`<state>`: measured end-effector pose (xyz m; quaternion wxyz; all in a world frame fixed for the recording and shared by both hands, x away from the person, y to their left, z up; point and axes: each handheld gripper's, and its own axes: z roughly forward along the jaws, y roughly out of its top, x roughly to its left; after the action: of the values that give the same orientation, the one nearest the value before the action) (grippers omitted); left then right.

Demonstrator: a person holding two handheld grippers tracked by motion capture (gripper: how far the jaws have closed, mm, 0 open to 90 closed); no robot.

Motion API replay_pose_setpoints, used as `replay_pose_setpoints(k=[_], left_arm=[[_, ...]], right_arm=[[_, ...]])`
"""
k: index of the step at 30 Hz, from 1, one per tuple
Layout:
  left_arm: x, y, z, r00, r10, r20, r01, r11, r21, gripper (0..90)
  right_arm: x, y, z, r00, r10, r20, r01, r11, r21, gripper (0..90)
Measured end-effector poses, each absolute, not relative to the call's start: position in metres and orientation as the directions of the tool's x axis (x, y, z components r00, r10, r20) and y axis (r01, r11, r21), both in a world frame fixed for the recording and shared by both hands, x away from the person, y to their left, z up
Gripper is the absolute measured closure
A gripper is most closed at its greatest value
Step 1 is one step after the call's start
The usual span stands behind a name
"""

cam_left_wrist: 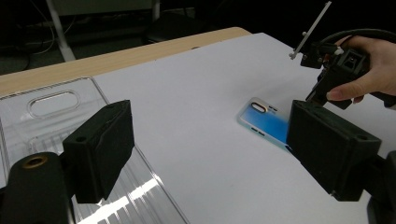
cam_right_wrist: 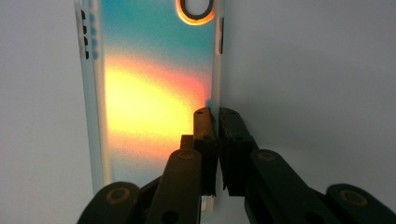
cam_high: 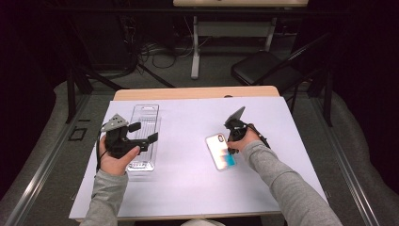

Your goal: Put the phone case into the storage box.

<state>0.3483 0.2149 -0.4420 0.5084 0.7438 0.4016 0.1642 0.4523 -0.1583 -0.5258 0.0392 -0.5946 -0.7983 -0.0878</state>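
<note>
Gripping: the right claw (cam_right_wrist: 217,114) has its jaws pinched together on the side wall of the phone case (cam_right_wrist: 154,98), one jaw inside the case and one outside it

Phone case: lies flat on the white sheet (cam_high: 188,141) of the bench (cam_high: 197,92), right of middle in the high view (cam_high: 220,150); its colours run from blue-green at the camera cut-out to yellow and orange near the jaws

Camera cut-out: an oval hole with a dark rim at the end of the case far from the right claw (cam_right_wrist: 196,8)

Right claw in the high view: points down at the case's right edge (cam_high: 231,149), held by the right hand (cam_high: 244,141) in a grey sleeve

Left claw: held wide, nothing between its jaws — seen in the left gripper view (cam_left_wrist: 210,144) and in the high view (cam_high: 143,133)

Left claw's place: low over the clear plastic tray (cam_high: 143,123), which lies at the left of the sheet; well apart from the case

Clear plastic tray: ribbed, long, with an oval hanging slot at its far end (cam_left_wrist: 51,103)

Seen from the left claw: the case (cam_left_wrist: 264,122) lies between its jaws in the distance, the right hand (cam_left_wrist: 369,74) just beyond it
</note>
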Motion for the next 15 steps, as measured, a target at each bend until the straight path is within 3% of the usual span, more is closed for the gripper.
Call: replay_pose_setpoints(k=[15], left_arm=[[0.3490, 0.2153, -0.4429, 0.623, 0.765, -0.163, 0.431, -0.162, 0.888, 15.2]], right_arm=[[0.4530, -0.1610, -0.5267, -0.252, 0.946, 0.205, 0.967, 0.239, 0.088, 86.8]])
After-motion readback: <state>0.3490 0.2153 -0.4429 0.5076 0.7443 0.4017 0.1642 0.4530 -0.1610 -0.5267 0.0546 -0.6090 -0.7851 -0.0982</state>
